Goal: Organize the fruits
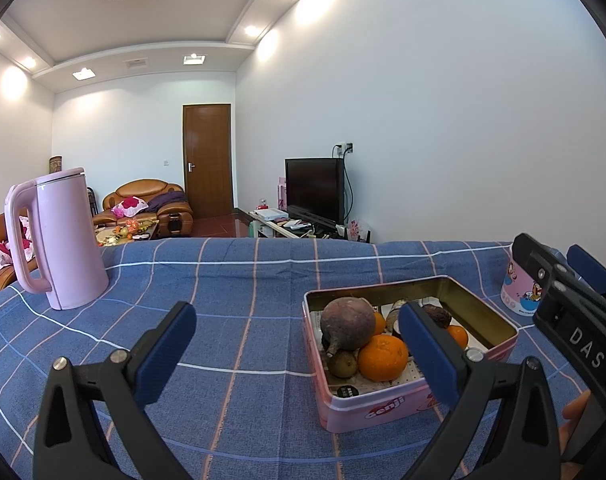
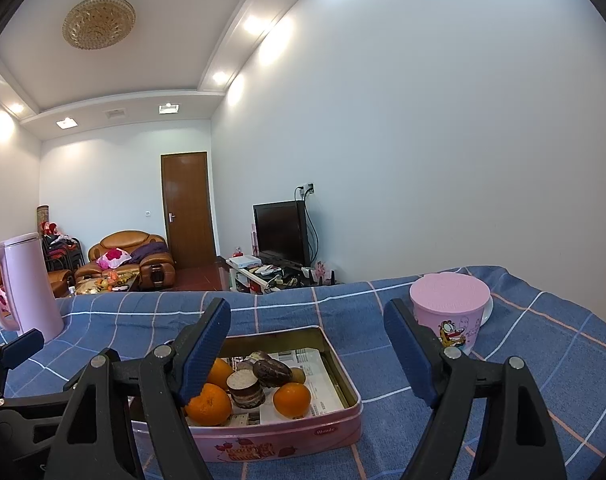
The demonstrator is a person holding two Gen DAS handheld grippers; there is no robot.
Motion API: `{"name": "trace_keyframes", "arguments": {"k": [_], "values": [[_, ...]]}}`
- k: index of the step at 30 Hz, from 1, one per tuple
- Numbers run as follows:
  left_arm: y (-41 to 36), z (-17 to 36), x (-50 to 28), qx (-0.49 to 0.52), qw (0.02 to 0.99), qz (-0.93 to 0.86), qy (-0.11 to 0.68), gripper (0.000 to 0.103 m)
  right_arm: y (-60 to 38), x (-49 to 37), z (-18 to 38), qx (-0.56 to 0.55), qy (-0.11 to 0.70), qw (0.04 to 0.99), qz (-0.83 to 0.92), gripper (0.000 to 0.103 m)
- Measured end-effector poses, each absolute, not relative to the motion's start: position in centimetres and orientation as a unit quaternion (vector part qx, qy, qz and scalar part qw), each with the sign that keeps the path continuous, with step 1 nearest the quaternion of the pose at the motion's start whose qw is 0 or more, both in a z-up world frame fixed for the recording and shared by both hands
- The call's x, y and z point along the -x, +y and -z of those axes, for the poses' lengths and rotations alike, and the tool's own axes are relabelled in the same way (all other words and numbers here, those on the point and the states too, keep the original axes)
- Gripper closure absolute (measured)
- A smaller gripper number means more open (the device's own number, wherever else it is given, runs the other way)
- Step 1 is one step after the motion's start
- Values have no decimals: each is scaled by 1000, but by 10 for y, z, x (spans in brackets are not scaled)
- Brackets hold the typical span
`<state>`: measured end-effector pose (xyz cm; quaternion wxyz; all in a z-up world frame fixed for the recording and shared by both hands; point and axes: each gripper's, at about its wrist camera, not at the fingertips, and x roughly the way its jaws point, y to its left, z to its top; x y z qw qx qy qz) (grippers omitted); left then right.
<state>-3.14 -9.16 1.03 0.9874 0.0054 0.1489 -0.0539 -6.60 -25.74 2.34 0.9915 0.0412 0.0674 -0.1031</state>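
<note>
Both grippers empty and spread, fruit sitting in the pink tin

Left view: my left gripper (image 1: 299, 354) stands apart, holding nothing, near the pink tin (image 1: 387, 406) where oranges (image 1: 382, 357) and a brown fruit (image 1: 347, 322) lie. Right view: my right gripper (image 2: 309, 350) is likewise spread above the tin (image 2: 287, 440). This fits sorting starting or finished; I can't tell.

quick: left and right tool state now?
Left tool: open, holding nothing, above the tablecloth beside the tin.
Right tool: open, holding nothing, over the tin.
</note>
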Motion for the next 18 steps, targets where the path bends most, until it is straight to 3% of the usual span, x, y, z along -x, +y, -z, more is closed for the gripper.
{"name": "trace_keyframes", "arguments": {"k": [18], "values": [[-91,-7,25,-4,987,31,160,0,-260,65,-22,-44,75,990,108,23]]}}
